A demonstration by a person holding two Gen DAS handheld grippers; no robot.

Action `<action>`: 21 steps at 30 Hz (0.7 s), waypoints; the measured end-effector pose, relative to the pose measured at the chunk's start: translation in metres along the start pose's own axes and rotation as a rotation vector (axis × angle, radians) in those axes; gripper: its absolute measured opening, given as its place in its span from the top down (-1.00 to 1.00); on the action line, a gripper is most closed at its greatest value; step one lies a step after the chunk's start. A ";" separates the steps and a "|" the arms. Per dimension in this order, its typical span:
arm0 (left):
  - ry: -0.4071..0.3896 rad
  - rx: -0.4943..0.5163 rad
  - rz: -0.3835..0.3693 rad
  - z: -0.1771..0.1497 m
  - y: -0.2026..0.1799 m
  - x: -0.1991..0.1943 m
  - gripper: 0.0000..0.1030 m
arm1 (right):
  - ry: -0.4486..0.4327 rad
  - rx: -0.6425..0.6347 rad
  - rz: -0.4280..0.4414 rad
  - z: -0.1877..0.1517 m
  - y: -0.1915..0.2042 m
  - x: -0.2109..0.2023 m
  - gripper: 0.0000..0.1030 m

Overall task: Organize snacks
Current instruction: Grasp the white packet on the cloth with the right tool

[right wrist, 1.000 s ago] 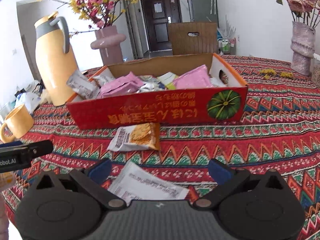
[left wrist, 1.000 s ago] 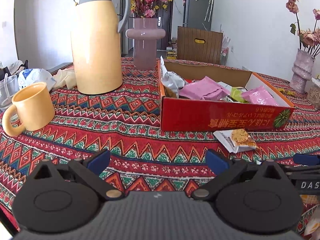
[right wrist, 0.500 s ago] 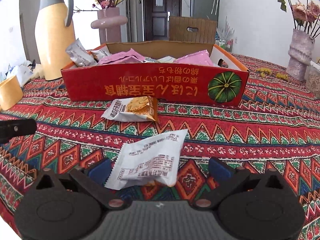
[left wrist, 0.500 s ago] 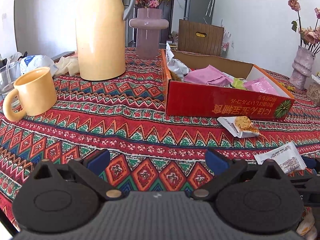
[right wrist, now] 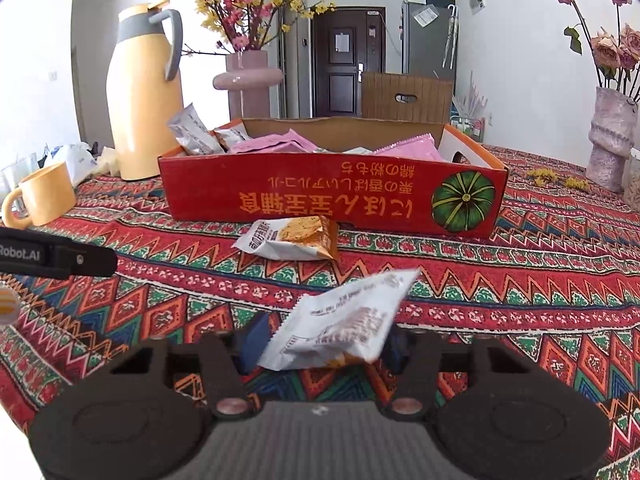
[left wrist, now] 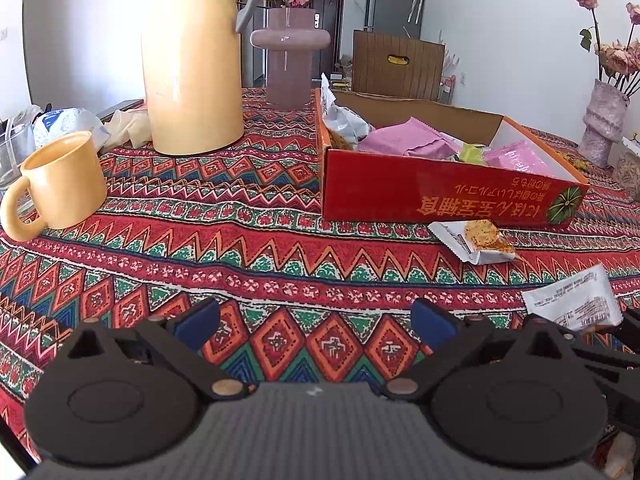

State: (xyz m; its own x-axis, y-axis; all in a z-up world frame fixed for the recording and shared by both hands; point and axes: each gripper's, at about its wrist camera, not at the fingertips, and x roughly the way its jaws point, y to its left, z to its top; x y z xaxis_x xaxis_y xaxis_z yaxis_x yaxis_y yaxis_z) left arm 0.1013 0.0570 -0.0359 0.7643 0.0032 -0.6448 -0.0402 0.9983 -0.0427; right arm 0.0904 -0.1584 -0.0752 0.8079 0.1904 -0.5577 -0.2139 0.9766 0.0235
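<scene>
1. White snack packet (right wrist: pixel 344 320) is pinched in the just-closed right gripper (right wrist: pixel 320 346) above the patterned tablecloth (right wrist: pixel 520 280).
2. Cracker packet (right wrist: pixel 292 238) lies between it and the red box (right wrist: pixel 332 196).
3. Left gripper (left wrist: pixel 316 320) spread, empty; its body reads "Robot.AI".

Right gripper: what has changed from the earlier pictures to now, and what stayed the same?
The right gripper has just closed its jaws on the white snack packet, which earlier lay loose between them. The left gripper stayed open and empty. The biscuit packet still lies before the red box.
</scene>
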 end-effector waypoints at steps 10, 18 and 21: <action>0.005 0.007 0.015 0.000 -0.004 0.000 -1.00 | -0.021 0.032 0.046 -0.003 -0.008 -0.002 0.72; 0.003 0.007 0.018 0.001 -0.004 -0.001 -1.00 | -0.039 0.054 0.060 -0.003 -0.013 -0.006 0.78; 0.007 0.009 0.018 0.002 -0.005 0.000 -1.00 | -0.056 0.063 0.056 -0.001 -0.018 -0.009 0.80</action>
State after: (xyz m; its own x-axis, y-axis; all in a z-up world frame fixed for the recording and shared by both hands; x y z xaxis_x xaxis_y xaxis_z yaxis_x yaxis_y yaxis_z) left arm 0.1028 0.0519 -0.0345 0.7593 0.0206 -0.6504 -0.0480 0.9986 -0.0244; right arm 0.0859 -0.1774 -0.0717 0.8251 0.2488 -0.5072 -0.2266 0.9682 0.1063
